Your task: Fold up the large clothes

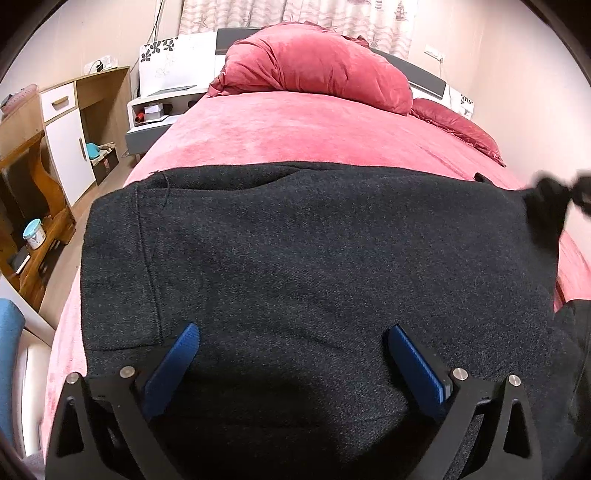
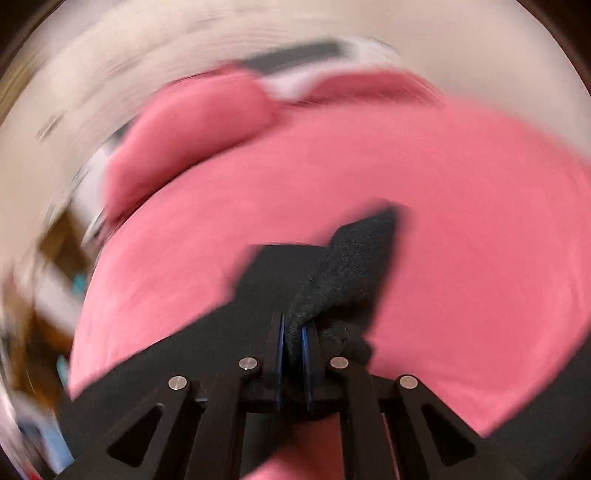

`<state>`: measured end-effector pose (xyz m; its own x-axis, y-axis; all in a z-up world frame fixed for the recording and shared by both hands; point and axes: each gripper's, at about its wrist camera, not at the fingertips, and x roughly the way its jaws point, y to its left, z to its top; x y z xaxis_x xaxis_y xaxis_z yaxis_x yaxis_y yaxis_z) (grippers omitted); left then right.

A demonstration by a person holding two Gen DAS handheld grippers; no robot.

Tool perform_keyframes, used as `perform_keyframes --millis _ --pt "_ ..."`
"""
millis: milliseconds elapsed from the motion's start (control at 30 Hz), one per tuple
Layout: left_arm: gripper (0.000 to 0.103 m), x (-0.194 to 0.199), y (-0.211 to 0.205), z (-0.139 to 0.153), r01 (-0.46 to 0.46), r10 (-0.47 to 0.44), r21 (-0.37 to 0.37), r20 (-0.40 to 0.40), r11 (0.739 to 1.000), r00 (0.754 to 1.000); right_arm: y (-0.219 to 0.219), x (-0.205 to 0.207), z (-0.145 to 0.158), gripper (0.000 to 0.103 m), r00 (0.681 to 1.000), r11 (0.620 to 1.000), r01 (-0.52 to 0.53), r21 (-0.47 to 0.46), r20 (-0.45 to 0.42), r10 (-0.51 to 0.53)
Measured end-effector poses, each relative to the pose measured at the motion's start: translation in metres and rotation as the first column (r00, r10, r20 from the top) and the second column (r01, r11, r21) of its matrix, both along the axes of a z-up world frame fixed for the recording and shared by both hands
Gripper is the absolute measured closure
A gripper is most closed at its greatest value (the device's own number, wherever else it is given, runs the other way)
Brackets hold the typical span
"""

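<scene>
Dark grey woollen garment [image 1: 295, 258] lies spread across the near end of the pink bed [image 1: 295, 125]. Left gripper [image 1: 293, 365] hovers over it, fingers wide apart and empty. Right gripper [image 2: 294, 332] pinches a raised fold of the cloth at the right.

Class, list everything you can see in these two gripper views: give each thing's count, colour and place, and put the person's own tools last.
dark garment: one, charcoal, spread on the bed, right corner lifted
bed cover: one, pink, under the garment
duvet: one, red, bunched by the headboard
pillow: one, dark red, right of the duvet
cabinet: one, wood and white, left wall
curtain: one, patterned, behind the headboard
left gripper: open, over the garment
right gripper: shut on the garment's edge
</scene>
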<state>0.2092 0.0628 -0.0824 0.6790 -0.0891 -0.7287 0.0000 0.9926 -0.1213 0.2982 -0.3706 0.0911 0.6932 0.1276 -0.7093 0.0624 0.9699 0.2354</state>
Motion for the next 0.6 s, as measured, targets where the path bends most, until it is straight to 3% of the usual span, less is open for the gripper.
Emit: perform_keyframes --millis 67,133,200,233,267,300,367,433,500,600 --pt "0.0 0.0 0.0 0.0 0.0 0.0 -0.002 0.0 1.0 1.0 0.057 0.005 0.003 0.094 0.99 0.989 -0.141 -0.045 0.006 0.141" --pt "0.0 -0.001 0.001 -0.001 0.001 -0.001 -0.005 0.0 1.0 1.0 0.114 0.008 -0.013 0.093 0.961 0.958 -0.276 -0.074 -0.048 0.273" --pt "0.0 -0.001 0.003 -0.001 0.002 -0.002 -0.007 0.0 1.0 1.0 0.167 0.002 -0.043 0.088 0.894 0.896 -0.437 -0.077 -0.144 0.424" --pt "0.0 -0.001 0.003 -0.001 0.003 -0.003 -0.009 -0.001 1.0 1.0 0.191 -0.003 -0.063 0.083 0.843 0.858 -0.511 -0.052 -0.225 0.489" --pt "0.0 -0.001 0.003 -0.001 0.002 -0.002 -0.009 -0.001 1.0 1.0 0.208 -0.012 -0.078 0.076 0.81 0.833 -0.549 -0.066 -0.29 0.51" --pt "0.0 -0.001 0.003 -0.001 0.003 -0.003 -0.01 -0.001 1.0 1.0 0.217 -0.021 -0.084 0.075 0.797 0.816 -0.57 -0.097 -0.304 0.521" --pt "0.0 -0.001 0.003 -0.001 0.003 -0.003 -0.011 0.0 1.0 1.0 0.221 -0.045 -0.074 0.075 0.79 0.784 -0.605 -0.137 -0.226 0.57" --pt "0.0 -0.002 0.004 -0.001 0.004 -0.004 -0.012 0.001 1.0 1.0 0.203 -0.063 -0.052 0.074 0.772 0.774 -0.632 -0.02 -0.107 0.627" --pt "0.0 -0.002 0.004 -0.001 0.003 -0.003 -0.012 0.001 1.0 1.0 0.169 -0.071 -0.03 0.067 0.803 0.801 -0.595 0.06 0.008 0.596" --pt "0.0 -0.002 0.003 -0.001 0.003 -0.003 -0.012 0.002 1.0 1.0 0.097 -0.057 -0.012 0.055 0.931 0.921 -0.366 0.136 0.073 0.359"
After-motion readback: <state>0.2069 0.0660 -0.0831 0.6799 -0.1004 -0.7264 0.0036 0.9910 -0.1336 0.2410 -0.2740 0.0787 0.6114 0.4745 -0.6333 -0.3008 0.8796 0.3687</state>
